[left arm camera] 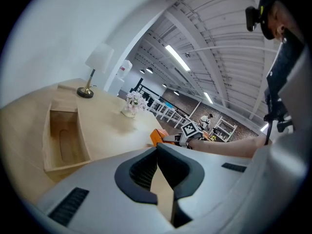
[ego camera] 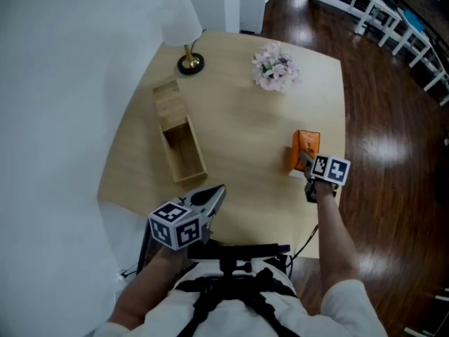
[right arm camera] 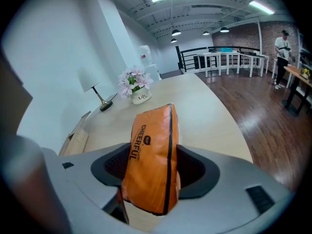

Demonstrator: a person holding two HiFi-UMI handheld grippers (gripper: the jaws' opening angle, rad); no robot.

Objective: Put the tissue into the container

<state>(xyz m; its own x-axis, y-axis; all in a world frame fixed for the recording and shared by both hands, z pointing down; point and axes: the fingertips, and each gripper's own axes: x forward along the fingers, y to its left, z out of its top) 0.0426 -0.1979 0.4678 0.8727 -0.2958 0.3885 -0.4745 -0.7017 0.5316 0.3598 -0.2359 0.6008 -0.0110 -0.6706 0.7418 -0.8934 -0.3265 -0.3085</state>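
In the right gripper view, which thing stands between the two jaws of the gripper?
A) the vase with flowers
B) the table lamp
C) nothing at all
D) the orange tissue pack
D: the right gripper view shows the orange tissue pack between the jaws of the right gripper, its sides against both pads, while the flowers and the lamp stand far behind it on the table.

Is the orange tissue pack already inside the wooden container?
No, the wooden container shows a bare, empty inside, and the orange tissue pack stands apart from it between the jaws of the right gripper.
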